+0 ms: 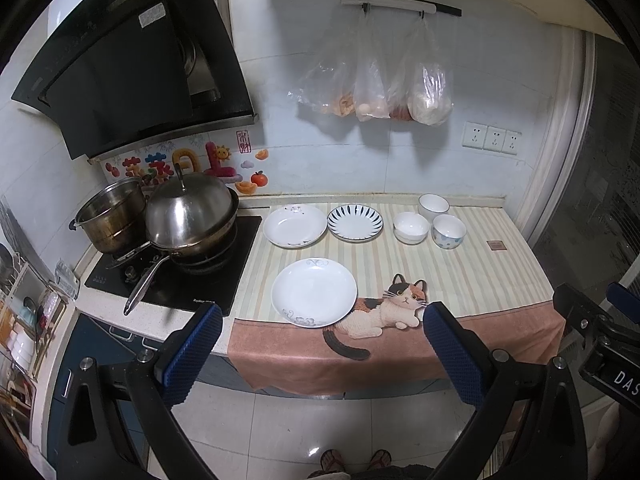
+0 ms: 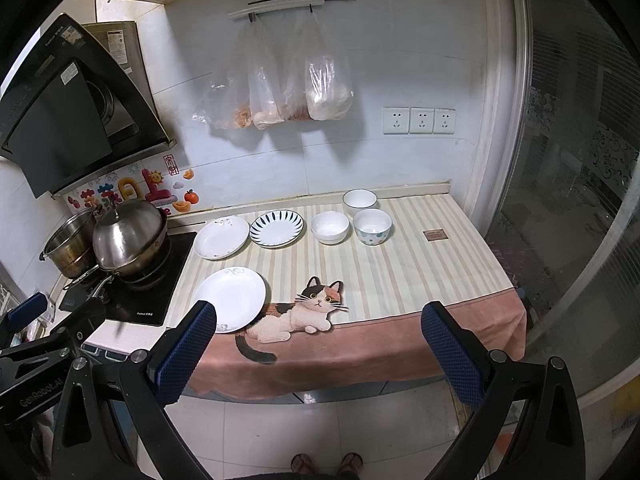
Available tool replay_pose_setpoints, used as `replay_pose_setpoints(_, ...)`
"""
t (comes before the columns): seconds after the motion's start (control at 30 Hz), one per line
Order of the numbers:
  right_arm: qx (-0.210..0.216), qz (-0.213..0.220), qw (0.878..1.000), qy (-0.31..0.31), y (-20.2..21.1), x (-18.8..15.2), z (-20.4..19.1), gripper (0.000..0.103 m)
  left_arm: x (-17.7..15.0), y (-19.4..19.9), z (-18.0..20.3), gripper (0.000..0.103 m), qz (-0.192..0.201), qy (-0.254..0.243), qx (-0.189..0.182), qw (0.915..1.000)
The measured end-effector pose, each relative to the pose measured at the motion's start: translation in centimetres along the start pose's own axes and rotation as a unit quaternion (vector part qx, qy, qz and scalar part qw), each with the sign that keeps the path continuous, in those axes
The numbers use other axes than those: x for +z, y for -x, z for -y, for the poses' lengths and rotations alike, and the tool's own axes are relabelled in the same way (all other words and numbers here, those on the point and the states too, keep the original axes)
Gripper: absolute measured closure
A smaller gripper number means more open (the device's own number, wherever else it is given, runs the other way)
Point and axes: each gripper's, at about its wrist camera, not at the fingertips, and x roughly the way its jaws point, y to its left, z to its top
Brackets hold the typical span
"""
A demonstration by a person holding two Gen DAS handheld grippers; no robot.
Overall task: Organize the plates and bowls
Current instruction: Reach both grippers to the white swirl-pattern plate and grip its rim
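The tabletop [image 1: 480,276] carries three plates spread singly: a white plate [image 1: 314,292] near the front edge, another white plate [image 1: 294,225] and a striped plate [image 1: 355,222] behind. Three bowls [image 1: 410,227] cluster at the right, unstacked. Both the left hand-held gripper [image 1: 320,344] and the right hand-held gripper [image 2: 316,344] hover before the edge, wide open, empty, seemingly ready to begin stacking.

on the cloth [image 1: 460,276], one plate [image 1: 314,293] lies nearest the front edge, just left of the cat picture [image 1: 384,312]. behind it two plates [image 1: 295,225] [image 1: 355,222] lie side by side; right of them, three bowls [image 1: 411,227] [image 1: 449,231] [image 1: 433,204] cluster, one rearmost.
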Motion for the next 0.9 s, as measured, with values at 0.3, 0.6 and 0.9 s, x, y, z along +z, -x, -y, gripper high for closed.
replay_pose_setpoints(0.3, 0.001, -0.003, 1.000, -0.003, -0.6, -0.1, -1.6, 0.000, -0.4, -0.7, -0.4, 0.000, -0.003, 0.001, 0.000, 1.0000)
replay_pose_setpoints(0.6, 0.006, -0.010, 1.000, -0.009, -7.1, -1.2, -4.1, 0.000, -0.3, -7.6, -5.5, 0.000, -0.006, 0.013, 0.017, 0.9998)
replay_pose_setpoints(0.9, 0.044, -0.141, 0.989, 0.010, -25.1, -2.6, -7.0, 0.000, -0.4, -23.0, -11.4, 0.000, -0.102, 0.063, 0.037, 0.9921)
